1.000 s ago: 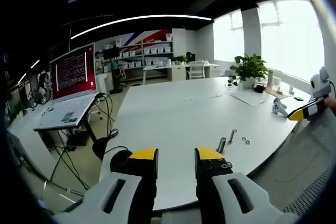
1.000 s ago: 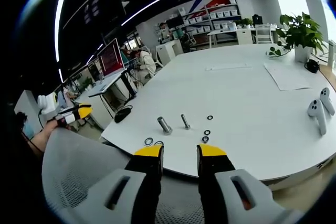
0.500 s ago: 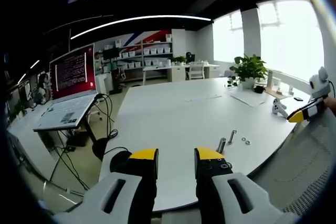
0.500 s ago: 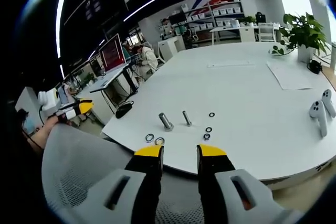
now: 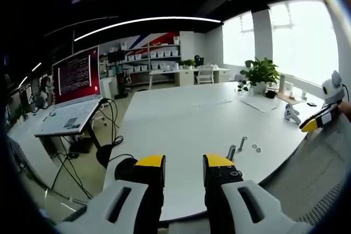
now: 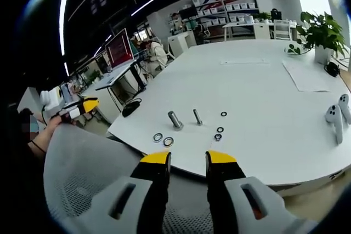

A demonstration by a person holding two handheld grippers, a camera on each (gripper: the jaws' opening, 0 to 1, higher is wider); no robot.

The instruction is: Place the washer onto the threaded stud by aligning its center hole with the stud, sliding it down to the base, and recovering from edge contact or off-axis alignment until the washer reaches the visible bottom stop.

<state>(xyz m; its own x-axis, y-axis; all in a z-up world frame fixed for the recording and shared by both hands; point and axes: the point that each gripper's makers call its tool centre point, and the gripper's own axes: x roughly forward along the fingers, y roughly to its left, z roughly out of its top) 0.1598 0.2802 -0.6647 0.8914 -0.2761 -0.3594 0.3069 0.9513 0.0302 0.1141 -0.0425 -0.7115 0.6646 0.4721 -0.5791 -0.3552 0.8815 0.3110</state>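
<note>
Two threaded studs stand near the white table's [image 6: 258,91] edge: a thick one [image 6: 175,119] and a thin one [image 6: 197,116]. Several washers lie round them, two at the left [image 6: 158,137] [image 6: 168,141] and a few at the right [image 6: 218,136]. My right gripper [image 6: 188,158] hovers open off the table edge, short of the washers, nothing between its jaws. In the left gripper view the studs [image 5: 231,150] [image 5: 242,142] and a washer [image 5: 255,146] sit right of my open, empty left gripper [image 5: 184,163]. The other gripper shows at each view's side [image 5: 315,121] [image 6: 77,108].
A grey mesh chair back [image 6: 82,163] lies below the right gripper. White controllers [image 6: 334,116], a paper sheet [image 6: 310,75] and a potted plant [image 6: 321,31] sit on the table's right. A laptop [image 5: 74,94], cables [image 5: 112,135] and a dark mouse [image 6: 130,108] are at the left.
The right gripper view has shifted a little, so the studs and washers sit slightly higher in it. The left gripper view is nearly unchanged. Both grippers stay open.
</note>
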